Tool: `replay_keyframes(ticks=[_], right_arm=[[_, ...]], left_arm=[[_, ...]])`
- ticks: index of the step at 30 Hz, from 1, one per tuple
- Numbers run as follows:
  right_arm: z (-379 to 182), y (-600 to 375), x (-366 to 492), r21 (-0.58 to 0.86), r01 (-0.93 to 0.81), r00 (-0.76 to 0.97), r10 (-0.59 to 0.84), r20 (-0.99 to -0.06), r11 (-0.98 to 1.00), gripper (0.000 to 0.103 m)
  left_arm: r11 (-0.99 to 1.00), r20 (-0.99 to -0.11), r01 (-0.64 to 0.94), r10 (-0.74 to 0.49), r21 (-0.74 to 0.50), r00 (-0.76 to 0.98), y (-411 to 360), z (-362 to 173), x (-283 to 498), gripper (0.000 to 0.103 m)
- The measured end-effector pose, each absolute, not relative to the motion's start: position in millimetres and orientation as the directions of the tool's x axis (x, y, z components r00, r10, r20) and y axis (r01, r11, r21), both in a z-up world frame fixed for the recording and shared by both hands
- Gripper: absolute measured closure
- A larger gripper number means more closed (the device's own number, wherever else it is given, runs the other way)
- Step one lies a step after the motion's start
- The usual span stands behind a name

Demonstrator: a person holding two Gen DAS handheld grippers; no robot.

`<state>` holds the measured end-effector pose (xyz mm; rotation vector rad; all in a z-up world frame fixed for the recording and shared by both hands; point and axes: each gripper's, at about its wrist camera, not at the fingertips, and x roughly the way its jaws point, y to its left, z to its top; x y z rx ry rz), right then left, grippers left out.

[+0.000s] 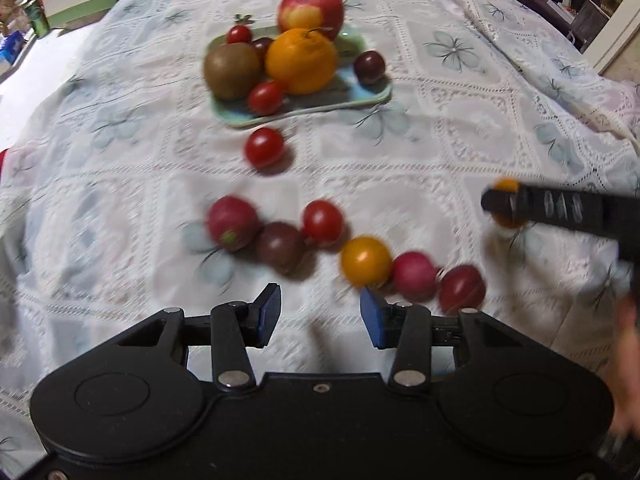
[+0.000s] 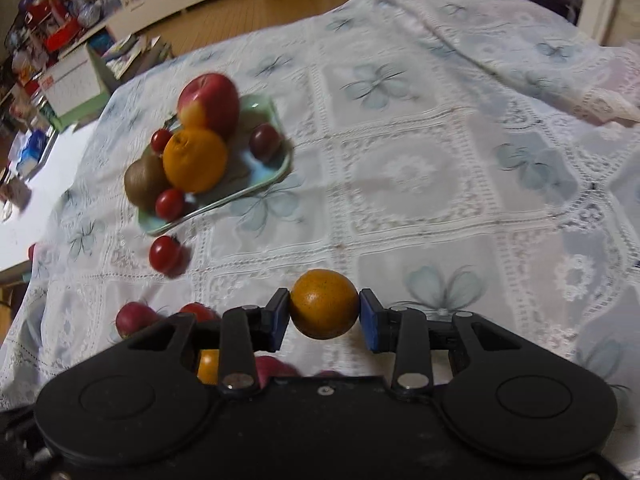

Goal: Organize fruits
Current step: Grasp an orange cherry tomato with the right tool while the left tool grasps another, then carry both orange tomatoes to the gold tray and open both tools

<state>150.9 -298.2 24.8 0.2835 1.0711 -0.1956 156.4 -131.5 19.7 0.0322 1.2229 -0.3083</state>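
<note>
A pale green plate (image 1: 360,98) (image 2: 276,168) sits on the white lace tablecloth and holds an apple (image 1: 311,7), an orange (image 1: 301,60), a kiwi (image 1: 232,70) and small tomatoes. Several small red, purple and yellow fruits (image 1: 365,261) lie loose on the cloth in front of my left gripper (image 1: 320,316), which is open and empty. One red tomato (image 1: 264,148) (image 2: 165,254) lies just before the plate. My right gripper (image 2: 324,320) is shut on a small orange tomato (image 2: 324,304) above the cloth; it also shows at the right of the left wrist view (image 1: 506,204).
The tablecloth (image 2: 440,160) is rumpled at the far right. Beyond the table's far left edge stand boxes (image 2: 72,84), shelves and clutter on a wooden floor.
</note>
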Motion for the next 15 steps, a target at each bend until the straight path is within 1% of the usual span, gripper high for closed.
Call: replay_keyframes(ticks=[4,10,12,15], right_arm=[[28.1,-305.2,135.0,0.126,0.297,0.486,-0.036,-0.873,0.947,0.065],[26.9,-307.3,119.8,0.169,0.283,0.507,0.002,-0.862,0.944,0.065],[27.5,-307.4,114.4,0.174,0.28,0.515,0.005,-0.857,0.944,0.065],[26.6,-306.5,109.9,0.17,0.275,0.528,-0.001,-0.849,0.946,0.065]], left_arm=[[0.962,-0.927,0.231,-0.212,-0.143,0.309,-147.9,16.8,169.4,0.052],[0.973,-0.94,0.204,-0.167,-0.108,0.296,-164.4,4.1,180.1,0.051],[0.975,-0.94,0.191,-0.17,-0.116,0.296,-165.7,-0.3,181.7,0.049],[0.977,-0.944,0.172,-0.171,-0.126,0.282,-168.5,-5.5,182.6,0.05]])
